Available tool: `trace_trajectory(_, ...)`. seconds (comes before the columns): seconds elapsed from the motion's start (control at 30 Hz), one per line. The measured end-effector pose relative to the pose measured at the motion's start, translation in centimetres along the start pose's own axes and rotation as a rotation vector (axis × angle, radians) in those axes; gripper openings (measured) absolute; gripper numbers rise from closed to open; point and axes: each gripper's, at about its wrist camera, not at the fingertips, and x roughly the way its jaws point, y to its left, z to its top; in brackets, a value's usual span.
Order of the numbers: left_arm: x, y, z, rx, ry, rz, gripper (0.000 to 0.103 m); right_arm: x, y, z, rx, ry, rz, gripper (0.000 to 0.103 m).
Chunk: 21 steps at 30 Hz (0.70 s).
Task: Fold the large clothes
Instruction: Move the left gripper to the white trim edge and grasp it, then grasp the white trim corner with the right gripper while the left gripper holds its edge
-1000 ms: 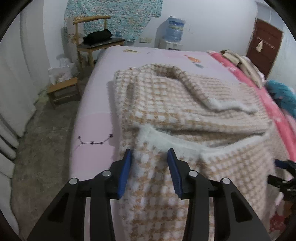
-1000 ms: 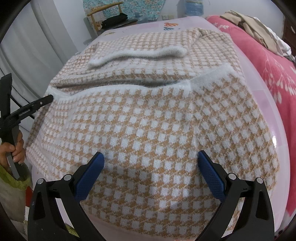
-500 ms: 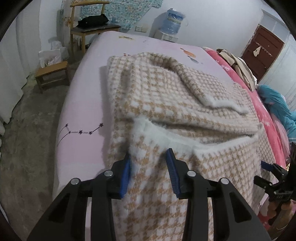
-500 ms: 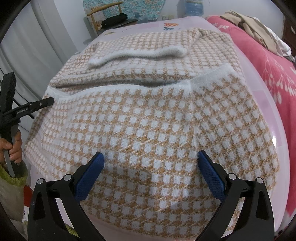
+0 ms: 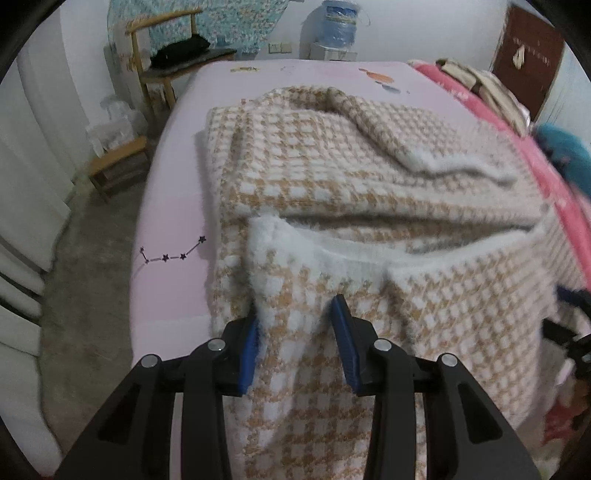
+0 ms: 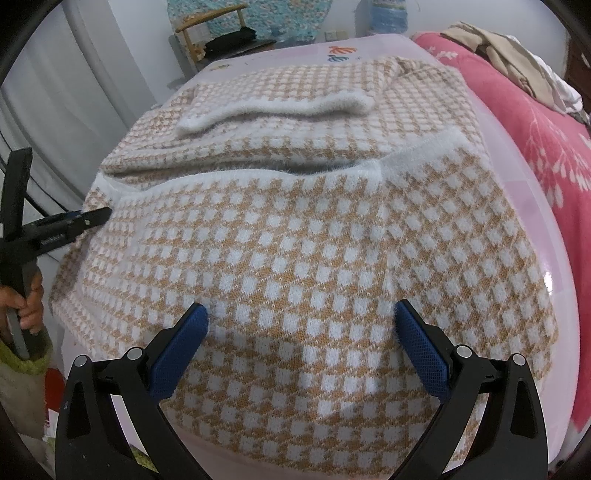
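Observation:
A tan-and-white checked sweater [image 5: 369,177] [image 6: 295,229] lies on the pink bed [image 5: 173,229], its near part folded up so the white fuzzy hem [image 5: 332,254] [image 6: 258,173] runs across the middle. My left gripper [image 5: 295,314] [image 6: 92,218] hovers partly open over the fold's left corner. Fuzz from the fabric's edge brushes the left pad [image 5: 249,347], and the cloth is not pinched. My right gripper [image 6: 301,310] [image 5: 569,325] stands wide open above the sweater's near part, with nothing between its fingers.
A red floral blanket [image 6: 535,155] with a pile of clothes [image 6: 517,59] fills the bed's right side. A wooden chair [image 5: 162,55], a low stool [image 5: 118,166] and a water bottle [image 5: 340,26] stand past the bed's left and far sides. A hand [image 6: 29,306] grips the left tool.
My left gripper has shifted and turned a little, so the fold's left edge now sits against its left pad. Its jaws kept the same gap. The right gripper has not moved.

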Motion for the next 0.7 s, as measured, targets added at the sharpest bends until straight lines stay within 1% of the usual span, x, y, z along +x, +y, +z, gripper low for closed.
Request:
trace_trajectory(0.07, 0.0, -0.6, 0.0, 0.019, -0.004, 0.04, 0.036, -0.7, -0.9, 0.2, 0.034, -0.008, 0.027, 0.095)
trace_trajectory(0.1, -0.1, -0.8, -0.1, 0.028, -0.007, 0.056, 0.036, -1.4, -1.7, 0.4, 0.048, -0.024, 0.032, 0.095)
trace_trajectory(0.13, -0.1, -1.0, -0.1, 0.033, -0.009, 0.066, 0.036, -2.5, -2.6, 0.6, 0.065, -0.059, 0.033, 0.094)
trace_trajectory(0.2, -0.1, -1.2, -0.2, 0.04, -0.012, 0.086, 0.036, -4.3, -4.4, 1.0, 0.097, -0.109, 0.054, 0.089)
trace_trajectory(0.27, -0.1, -1.3, -0.1, 0.049, -0.012, 0.101, 0.036, -5.6, -6.2, 1.6, 0.125, -0.147, 0.068, 0.087)
trace_trajectory(0.37, -0.2, -1.6, -0.1, 0.055, -0.014, 0.118, 0.036, -6.6, -9.2, 3.1, 0.165, -0.184, 0.049, 0.077)
trace_trajectory(0.43, -0.3, -1.7, -0.2, 0.059, -0.017, 0.127, 0.036, -6.4, -10.8, 4.1, 0.187, -0.194, 0.065, 0.073)
trace_trajectory(0.5, -0.3, -2.0, -0.2, 0.064, -0.02, 0.137, 0.036, -5.7, -11.6, 4.9, 0.204, -0.188, 0.068, 0.066)
trace_trajectory(0.57, -0.3, -2.2, -0.3, 0.069, -0.023, 0.146, 0.036, -4.7, -12.2, 6.0, 0.212, -0.18, 0.073, 0.064)
trace_trajectory(0.63, -0.3, -2.3, -0.3, 0.076, -0.025, 0.154, 0.036, -3.6, -12.6, 6.9, 0.232, -0.158, 0.096, 0.059)
trace_trajectory(0.7, -0.3, -2.4, -0.3, 0.078, -0.027, 0.157, 0.036, -2.5, -12.9, 7.1, 0.248, -0.132, 0.119, 0.052)
